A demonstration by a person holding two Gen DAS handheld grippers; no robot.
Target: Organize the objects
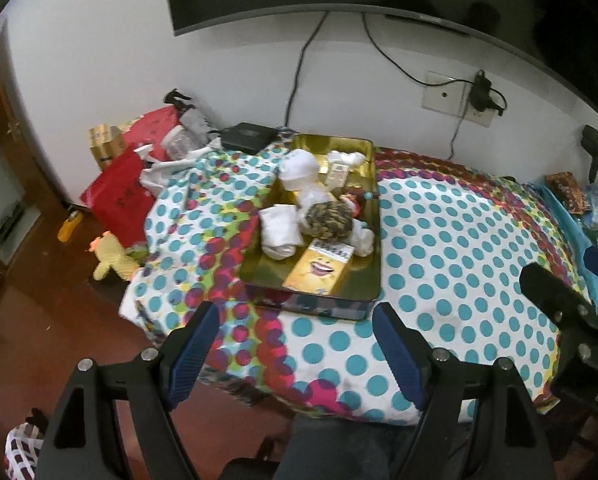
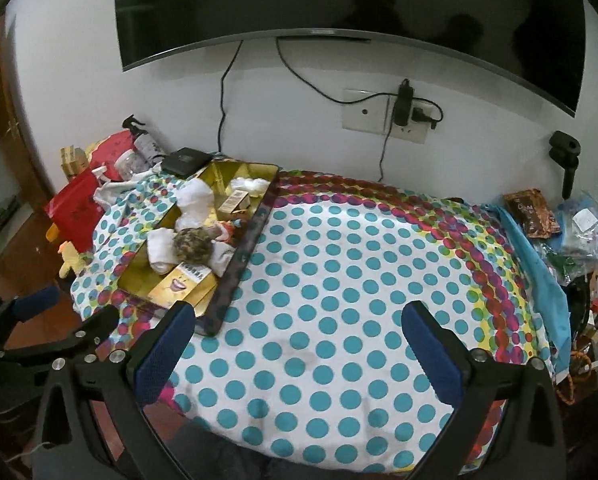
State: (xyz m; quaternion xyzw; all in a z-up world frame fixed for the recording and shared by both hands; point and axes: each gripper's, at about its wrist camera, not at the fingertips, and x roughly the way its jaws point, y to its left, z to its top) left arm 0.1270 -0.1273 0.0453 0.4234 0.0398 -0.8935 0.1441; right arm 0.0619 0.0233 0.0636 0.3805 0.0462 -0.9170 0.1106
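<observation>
Gold tin — white socks, yellow box inside

Both views are dim and slightly soft, with a grainy indoor cast. The white wall is evenly lit, no hard shadows. The dark television screen carries faint reflections and one small glare spot at 1 o'clock. Fisheye bending is strong — the screen's lower edge bows, and the corners fall into black vignette at 11 and 1 o'clock. The golden tin gleams dully.

Glossy gold metal tin on a matt dotted cloth.
</observation>
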